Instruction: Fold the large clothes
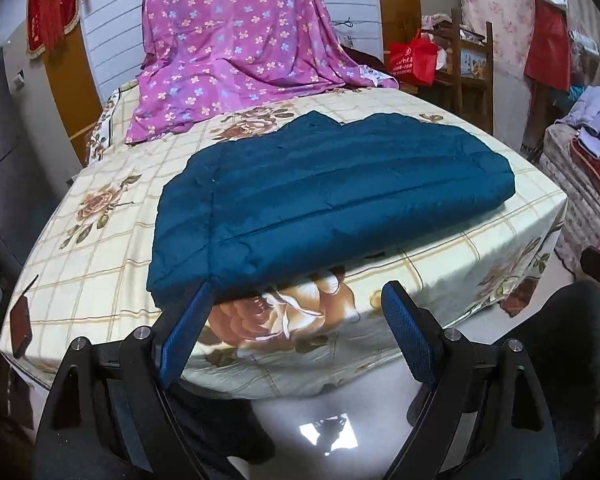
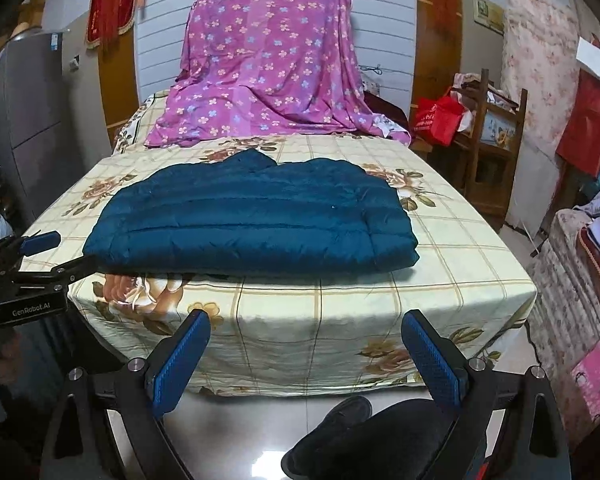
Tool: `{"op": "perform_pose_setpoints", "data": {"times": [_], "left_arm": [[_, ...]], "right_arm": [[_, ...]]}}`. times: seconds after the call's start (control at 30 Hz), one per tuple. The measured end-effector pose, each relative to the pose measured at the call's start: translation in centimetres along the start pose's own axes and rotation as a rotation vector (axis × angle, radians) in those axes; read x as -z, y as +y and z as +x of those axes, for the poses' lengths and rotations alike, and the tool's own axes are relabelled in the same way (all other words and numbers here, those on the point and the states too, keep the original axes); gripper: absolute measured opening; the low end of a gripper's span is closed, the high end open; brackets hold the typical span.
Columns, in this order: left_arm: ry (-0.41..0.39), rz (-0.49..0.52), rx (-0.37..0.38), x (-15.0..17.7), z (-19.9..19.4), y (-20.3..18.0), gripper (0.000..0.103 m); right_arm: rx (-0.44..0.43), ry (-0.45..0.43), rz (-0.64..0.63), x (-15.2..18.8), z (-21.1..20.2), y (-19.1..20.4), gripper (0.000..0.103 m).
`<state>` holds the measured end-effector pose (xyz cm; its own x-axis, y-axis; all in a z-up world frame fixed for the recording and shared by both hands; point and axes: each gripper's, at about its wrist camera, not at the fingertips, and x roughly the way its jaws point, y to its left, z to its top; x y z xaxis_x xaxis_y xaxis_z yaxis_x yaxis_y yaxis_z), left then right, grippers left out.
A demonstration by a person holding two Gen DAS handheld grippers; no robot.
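A dark teal quilted jacket (image 1: 324,196) (image 2: 252,220) lies folded flat on the bed's flowered, checked sheet (image 1: 100,264) (image 2: 440,240), close to the near edge. My left gripper (image 1: 300,296) is open just in front of the jacket's near hem. Its left fingertip (image 1: 202,296) overlaps the hem's left corner in the picture, and nothing sits between the pads. In the right wrist view the left gripper (image 2: 60,254) shows at the jacket's near-left corner. My right gripper (image 2: 306,322) hangs open below the bed's front edge, apart from the jacket and holding nothing.
A purple flowered sheet (image 2: 268,64) drapes over the head of the bed. A wooden chair (image 2: 496,140) with a red bag (image 2: 438,118) stands at the right, beside piled textiles (image 2: 580,264). A grey cabinet (image 2: 24,120) is at the left. A person's dark slipper (image 2: 332,436) rests on the shiny floor.
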<state>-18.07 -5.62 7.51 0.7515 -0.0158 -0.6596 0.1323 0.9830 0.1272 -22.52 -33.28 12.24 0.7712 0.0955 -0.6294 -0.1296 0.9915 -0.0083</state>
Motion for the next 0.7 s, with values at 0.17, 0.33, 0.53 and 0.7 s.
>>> {"op": "perform_pose_setpoints", "data": {"times": [0.17, 0.33, 0.53, 0.7], "left_arm": [[0.038, -0.025, 0.029, 0.1, 0.4, 0.4, 0.086], [0.049, -0.048, 0.058, 0.3, 0.5, 0.9, 0.086], [0.052, -0.04, 0.054, 0.4, 0.5, 0.8, 0.086], [0.063, -0.04, 0.053, 0.5, 0.8, 0.8, 0.086]], "right_arm": [[-0.003, 0.005, 0.005, 0.1, 0.0, -0.1, 0.095], [0.003, 0.015, -0.009, 0.2, 0.0, 0.0, 0.095], [-0.01, 0.055, -0.001, 0.1, 0.6, 0.2, 0.095], [0.007, 0.079, 0.002, 0.3, 1.0, 0.4, 0.095]]}}
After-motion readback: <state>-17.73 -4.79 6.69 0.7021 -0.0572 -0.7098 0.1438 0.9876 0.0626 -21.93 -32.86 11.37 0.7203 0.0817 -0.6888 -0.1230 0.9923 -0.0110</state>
